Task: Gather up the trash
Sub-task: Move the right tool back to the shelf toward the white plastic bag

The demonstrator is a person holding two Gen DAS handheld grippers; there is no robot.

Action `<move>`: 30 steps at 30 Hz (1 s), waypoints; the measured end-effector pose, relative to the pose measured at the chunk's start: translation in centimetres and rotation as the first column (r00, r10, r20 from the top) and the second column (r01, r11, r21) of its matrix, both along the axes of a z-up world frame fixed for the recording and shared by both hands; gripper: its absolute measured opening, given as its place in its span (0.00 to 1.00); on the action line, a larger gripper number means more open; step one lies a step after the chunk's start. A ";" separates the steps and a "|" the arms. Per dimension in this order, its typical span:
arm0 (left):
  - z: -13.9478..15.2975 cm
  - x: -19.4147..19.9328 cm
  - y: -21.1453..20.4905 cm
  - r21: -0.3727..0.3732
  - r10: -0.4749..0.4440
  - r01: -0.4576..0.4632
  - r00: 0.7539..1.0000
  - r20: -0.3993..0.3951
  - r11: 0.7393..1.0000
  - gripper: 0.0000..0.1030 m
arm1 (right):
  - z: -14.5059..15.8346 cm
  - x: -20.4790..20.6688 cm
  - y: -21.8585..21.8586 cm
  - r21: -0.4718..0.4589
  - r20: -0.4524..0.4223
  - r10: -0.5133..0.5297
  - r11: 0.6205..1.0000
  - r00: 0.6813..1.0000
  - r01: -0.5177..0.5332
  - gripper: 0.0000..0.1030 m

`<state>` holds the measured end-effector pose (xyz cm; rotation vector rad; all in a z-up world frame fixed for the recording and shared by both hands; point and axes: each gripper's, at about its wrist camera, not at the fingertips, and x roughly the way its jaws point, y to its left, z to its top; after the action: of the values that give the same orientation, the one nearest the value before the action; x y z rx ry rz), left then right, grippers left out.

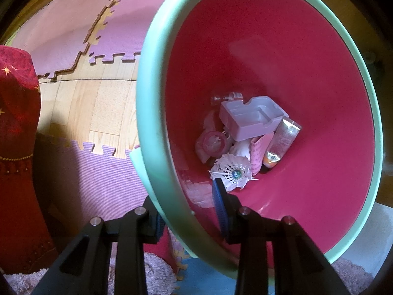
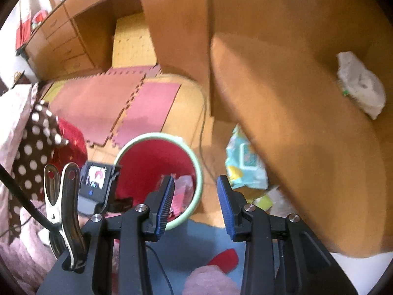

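Bin (image 1: 152, 113), red inside, pale green rim: rim pinched by left gripper (image 1: 191, 216), one pad outside, one inside. Contents at the bottom: shuttlecock (image 1: 232, 172), white plastic tray (image 1: 250, 118), tube (image 1: 282, 142), wrappers. Right gripper (image 2: 195, 204): fingers spread, holding nothing, above floor beside bin.

Glossy plastic bin (image 1: 319, 73), textured foam mats (image 1: 73, 24), polished wood floor (image 1: 98, 103).
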<state>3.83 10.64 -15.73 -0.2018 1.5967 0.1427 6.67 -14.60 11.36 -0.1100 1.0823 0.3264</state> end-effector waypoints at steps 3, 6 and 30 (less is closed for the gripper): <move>0.0 0.0 0.1 0.000 -0.001 0.001 1.000 0.002 1.000 0.35 | 1.5 1.1 -2.2 -0.034 0.037 -0.053 0.998 0.998 0.054 0.36; 0.0 0.0 -0.1 0.002 -0.001 0.001 1.000 0.001 1.000 0.35 | 2.3 2.1 -4.3 -0.055 0.056 -0.108 0.992 0.993 0.111 0.36; -0.1 -0.1 -0.4 0.014 -0.005 0.005 1.000 -0.001 1.000 0.36 | 4.1 12.4 -18.7 -0.094 0.190 -0.504 0.845 0.842 0.527 0.52</move>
<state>3.77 10.27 -15.82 -0.1873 1.5967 0.1501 19.11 -33.26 15.41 0.0331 0.9335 -0.2491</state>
